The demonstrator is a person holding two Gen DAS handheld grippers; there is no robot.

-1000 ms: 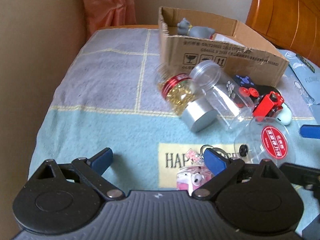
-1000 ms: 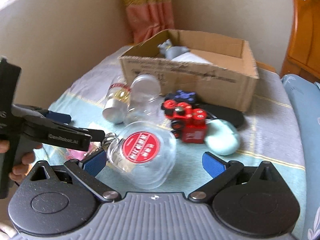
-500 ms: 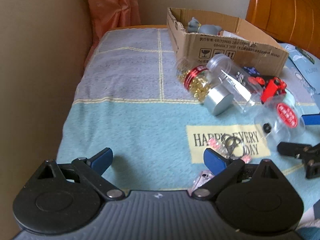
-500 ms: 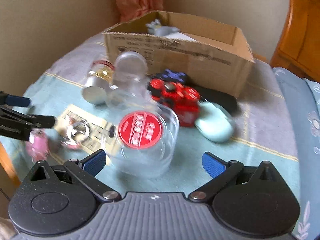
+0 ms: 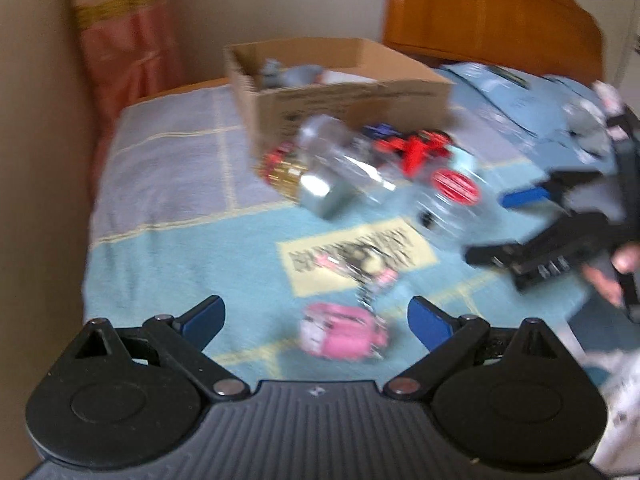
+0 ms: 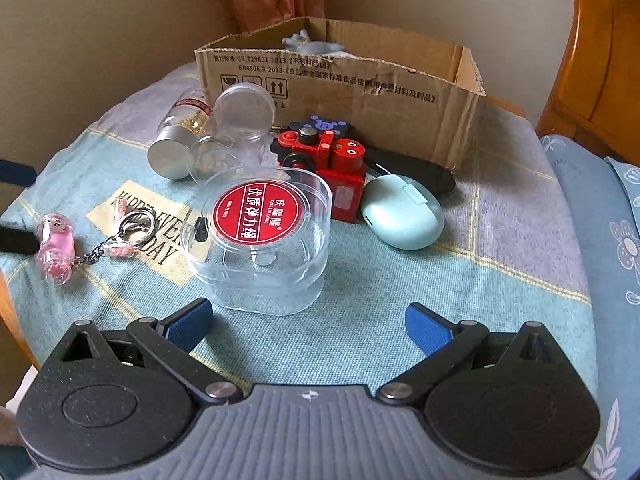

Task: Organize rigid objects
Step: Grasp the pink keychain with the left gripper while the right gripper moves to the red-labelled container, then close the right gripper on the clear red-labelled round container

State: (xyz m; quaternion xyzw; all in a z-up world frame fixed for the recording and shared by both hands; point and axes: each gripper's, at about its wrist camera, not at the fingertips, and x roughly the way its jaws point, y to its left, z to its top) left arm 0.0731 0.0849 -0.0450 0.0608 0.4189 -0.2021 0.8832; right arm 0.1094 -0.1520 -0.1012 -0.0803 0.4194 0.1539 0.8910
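Both tongs wide apart, holding nothing: left tongs (image 5: 316, 316) hover just behind the pink keychain charm (image 5: 340, 336), right tongs (image 6: 308, 320) sit just short of the clear round box with red label (image 6: 260, 236).

Progress: early, by the look of it. Cardboard box (image 6: 340, 80) at the far side holds only a grey figure (image 6: 308, 40) and something pale beside it. Still loose on the blanket-covered surface (image 6: 400, 320): keychain charm, clear round box, gold-filled jar with silver cap (image 6: 176, 140), empty clear jar (image 6: 236, 120), red toy camera (image 6: 324, 156), mint-green mouse-shaped item (image 6: 400, 216), flat black thing (image 6: 416, 168) against the box.

Hard to read: left wrist view is motion-blurred, item edges smeared. Box interior mostly hidden by its near wall. Small blue piece (image 6: 320, 124) behind the camera only partly seen. Can't tell whether the surface is a bed or a counter.
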